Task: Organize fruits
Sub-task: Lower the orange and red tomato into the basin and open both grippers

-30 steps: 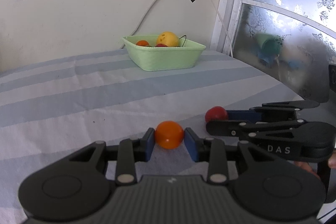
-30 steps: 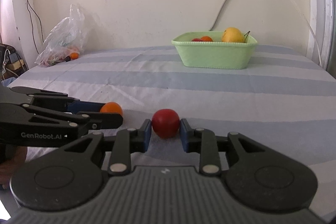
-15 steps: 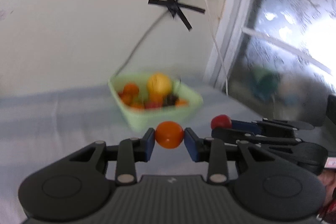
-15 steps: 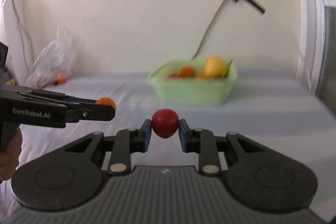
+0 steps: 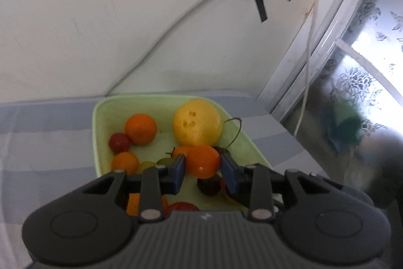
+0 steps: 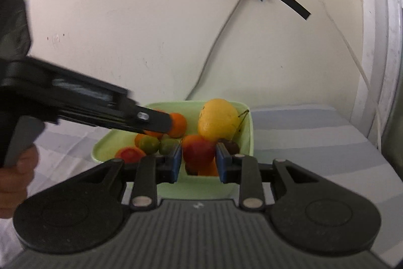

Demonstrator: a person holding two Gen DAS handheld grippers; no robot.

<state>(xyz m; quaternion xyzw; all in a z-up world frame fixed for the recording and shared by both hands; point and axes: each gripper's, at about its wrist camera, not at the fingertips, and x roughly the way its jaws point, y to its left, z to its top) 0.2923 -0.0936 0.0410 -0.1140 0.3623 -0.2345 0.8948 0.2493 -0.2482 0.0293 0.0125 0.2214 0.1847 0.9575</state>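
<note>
Left fingers (image 5: 180,165) pinch an orange fruit (image 5: 203,161); only the right view shows right fingers (image 6: 176,161), just opening, around a red fruit (image 6: 198,151).

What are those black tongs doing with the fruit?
A person is putting fruit away with tongs in each hand. The left tongs grip an orange fruit over the green basket. The right tongs have a red fruit between them over the same basket, and their jaws have just been opening.
</note>
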